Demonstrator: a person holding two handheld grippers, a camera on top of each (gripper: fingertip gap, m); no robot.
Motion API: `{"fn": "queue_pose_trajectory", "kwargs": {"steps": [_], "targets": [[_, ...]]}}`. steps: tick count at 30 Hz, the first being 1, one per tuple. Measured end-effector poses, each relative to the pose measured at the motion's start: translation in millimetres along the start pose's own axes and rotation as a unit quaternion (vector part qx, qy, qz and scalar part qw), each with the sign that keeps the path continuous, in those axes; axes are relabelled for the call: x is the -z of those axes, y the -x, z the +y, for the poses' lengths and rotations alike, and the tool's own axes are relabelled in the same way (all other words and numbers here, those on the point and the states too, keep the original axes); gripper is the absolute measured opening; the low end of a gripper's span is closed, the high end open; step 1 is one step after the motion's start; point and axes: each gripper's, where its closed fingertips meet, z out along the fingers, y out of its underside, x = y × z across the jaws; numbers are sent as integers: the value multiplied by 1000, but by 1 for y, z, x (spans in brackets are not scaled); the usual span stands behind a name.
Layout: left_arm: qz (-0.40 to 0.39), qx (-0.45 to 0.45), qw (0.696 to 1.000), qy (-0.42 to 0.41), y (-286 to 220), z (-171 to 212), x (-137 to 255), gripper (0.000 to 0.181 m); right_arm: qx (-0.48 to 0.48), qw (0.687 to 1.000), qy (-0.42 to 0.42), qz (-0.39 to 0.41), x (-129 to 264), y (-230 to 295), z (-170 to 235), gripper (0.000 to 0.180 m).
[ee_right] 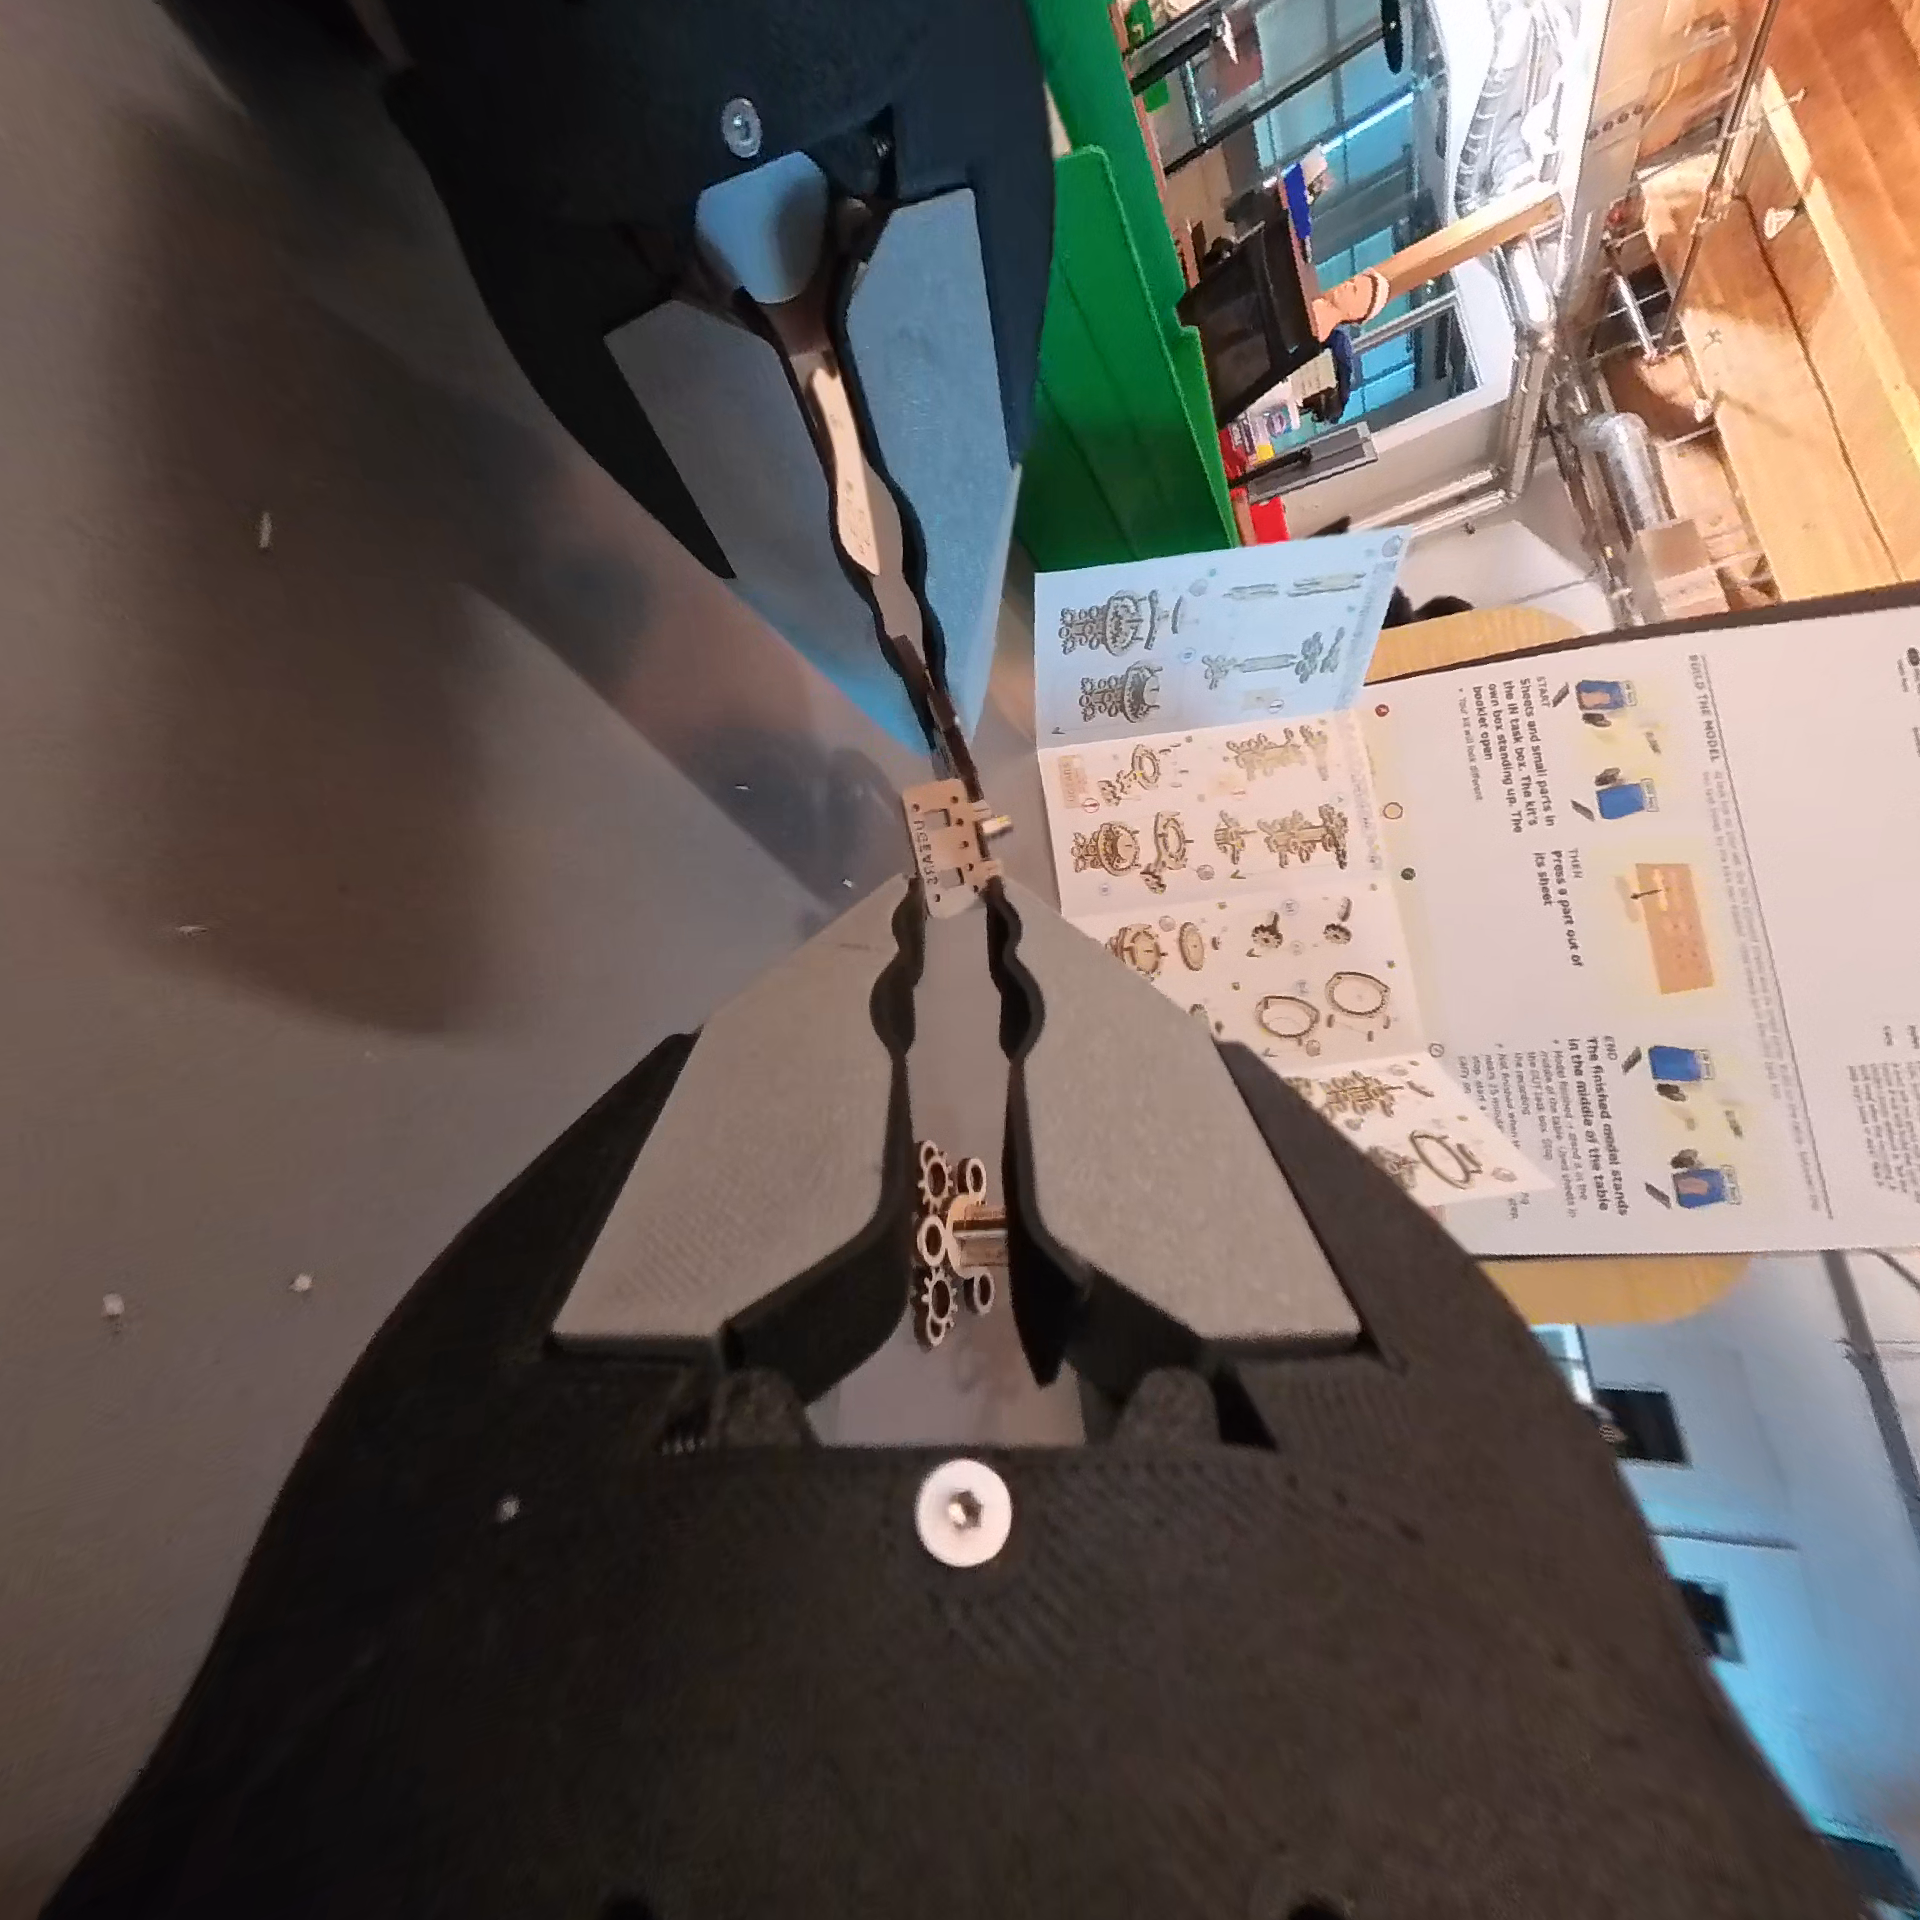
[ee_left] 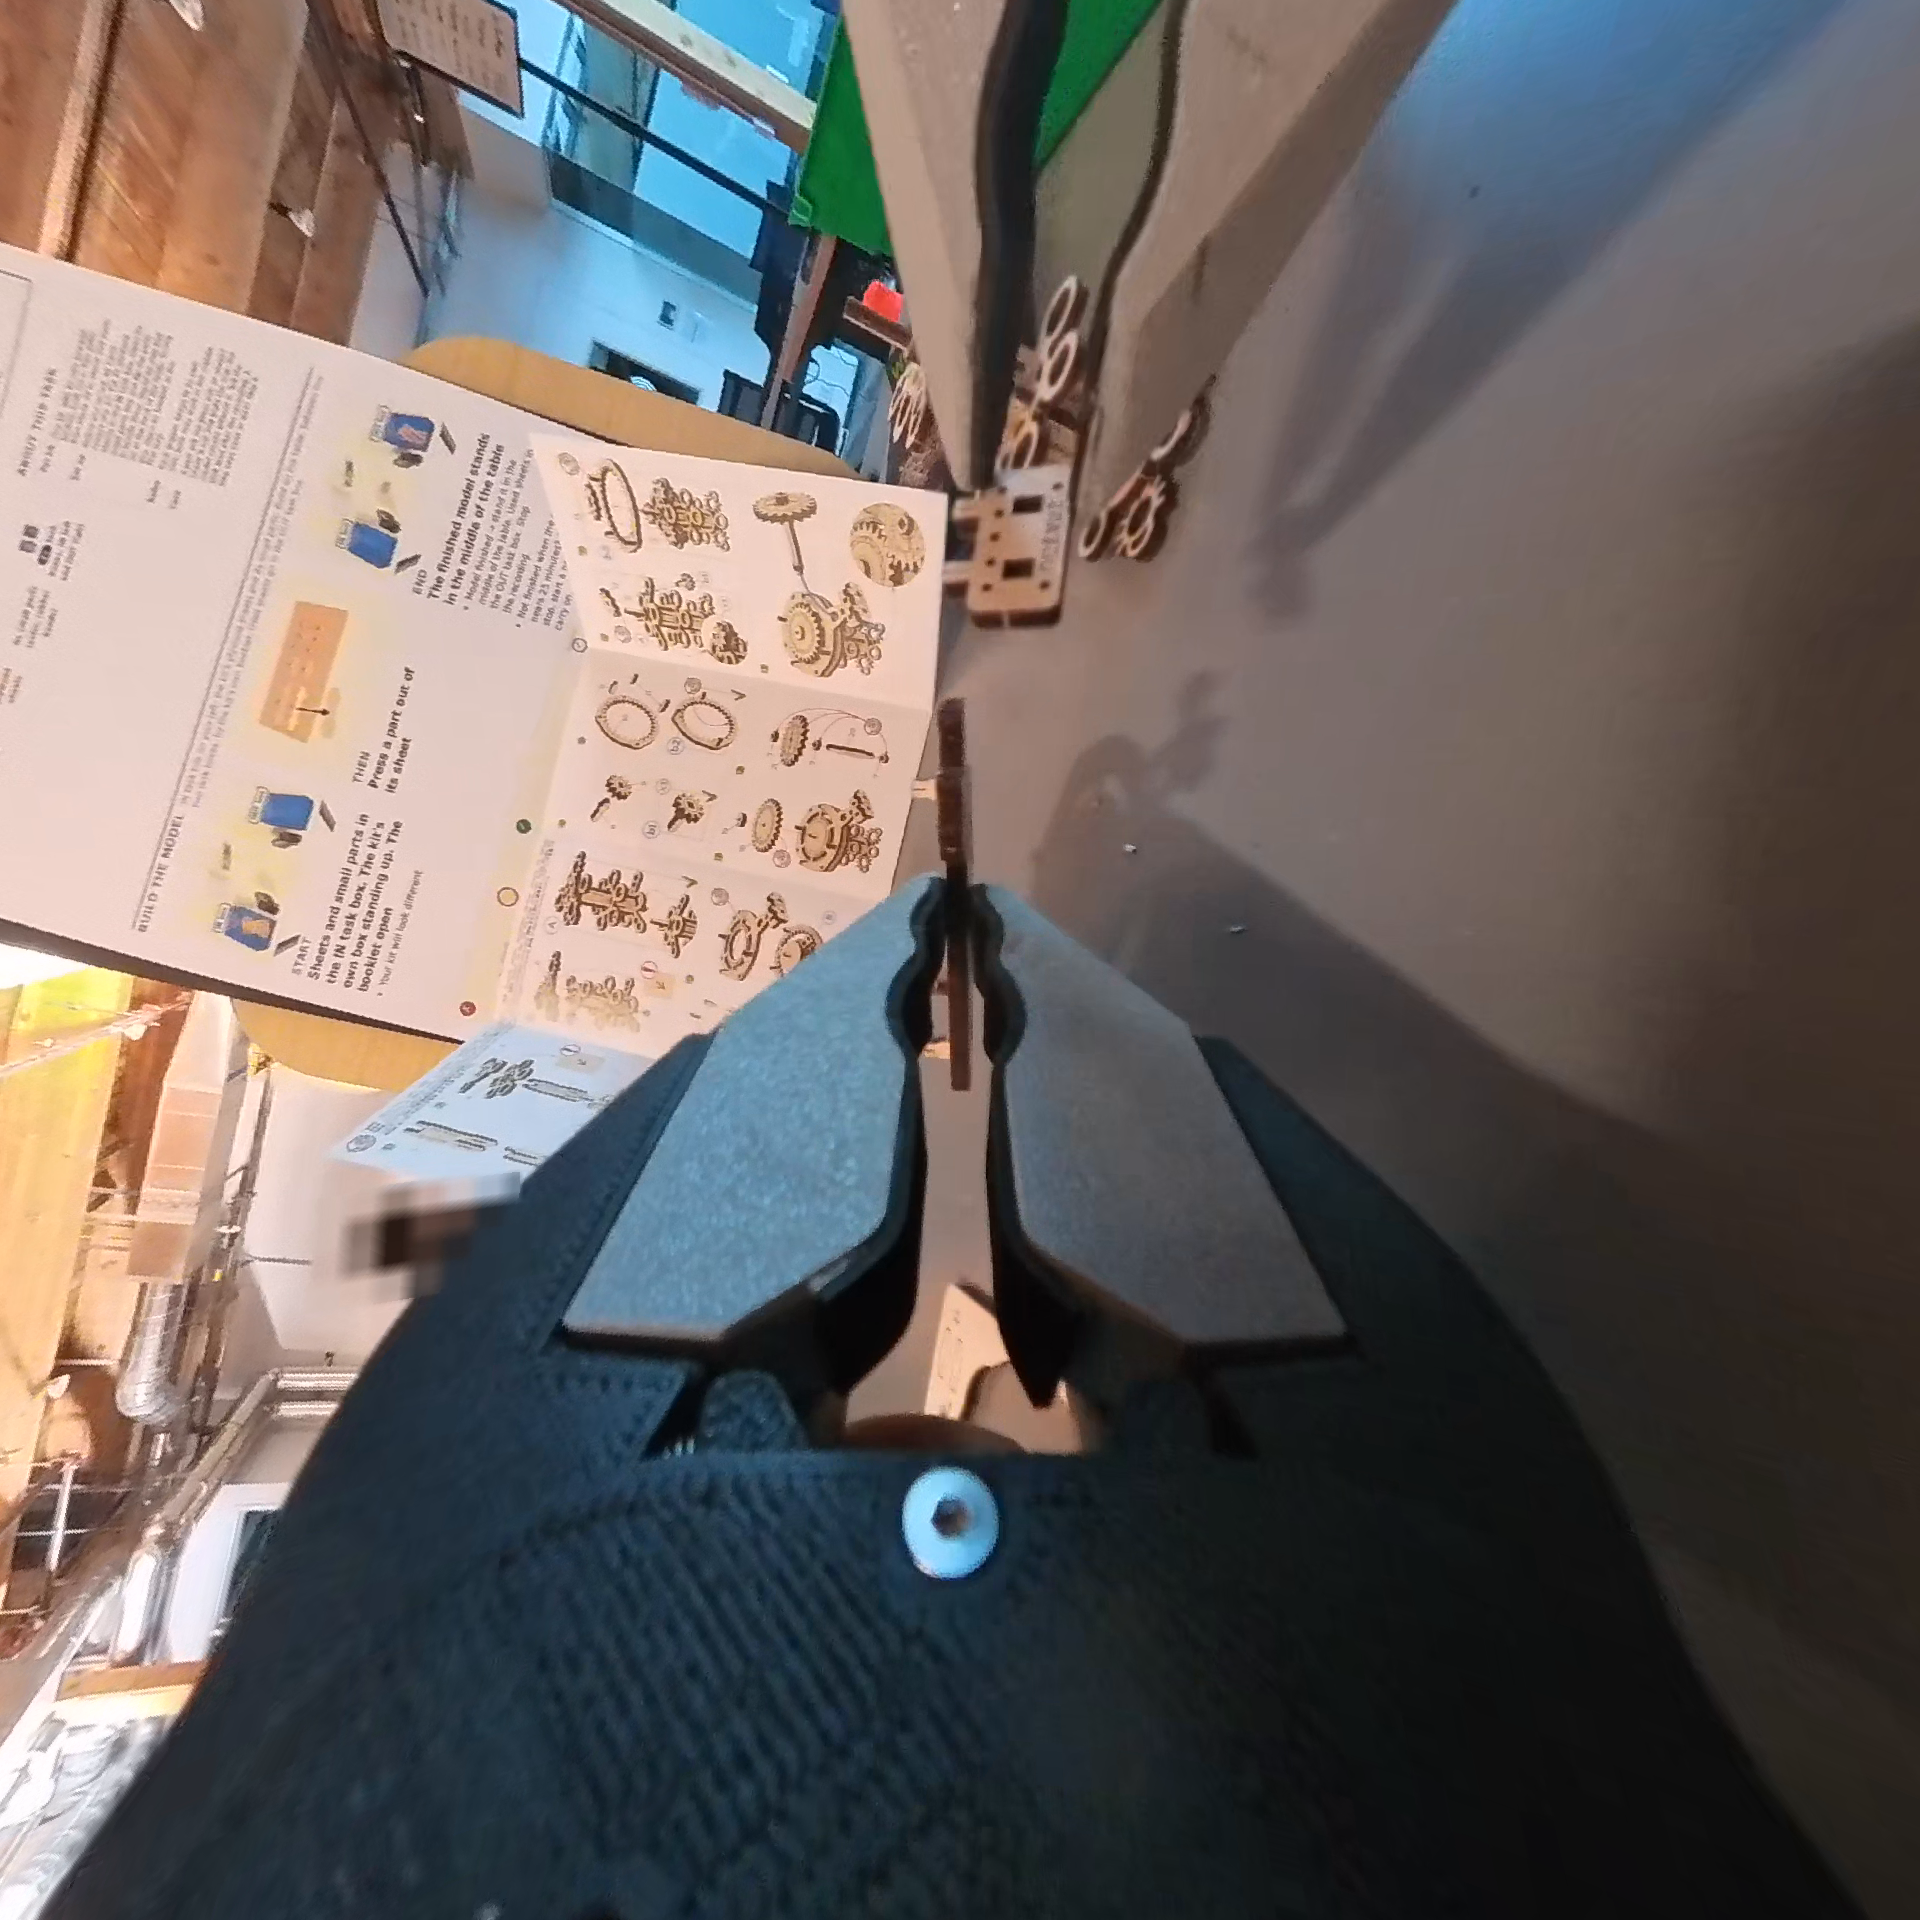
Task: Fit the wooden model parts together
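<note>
- The left gripper (ee_left: 958, 914) has its fingers (ee_left: 774, 1091) pinching a thin wooden strip (ee_left: 953, 790) edge-on above the grey tabletop (ee_left: 1558, 831).
- The right gripper (ee_right: 956, 904) nips a small slotted plate (ee_right: 948, 847); its fingers (ee_right: 769, 1122) are nearly closed.
- The two parts meet tip to tip, so I would keep them square and push gently.
- A gear cluster (ee_right: 951, 1247) lies on the tabletop below.

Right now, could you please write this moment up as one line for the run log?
left fingers: shut on thin wooden strip | right fingers: flanking pale slotted wooden plate, grip unclear | parts: meeting at fingertips
</note>
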Motion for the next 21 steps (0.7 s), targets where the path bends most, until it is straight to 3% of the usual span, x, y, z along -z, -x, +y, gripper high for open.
{"fn": "queue_pose_trajectory", "kwargs": {"steps": [21], "targets": [[-20, 0, 999, 35, 4, 13, 2, 0, -48, 997, 57, -31, -10, 4, 26, 7]]}}
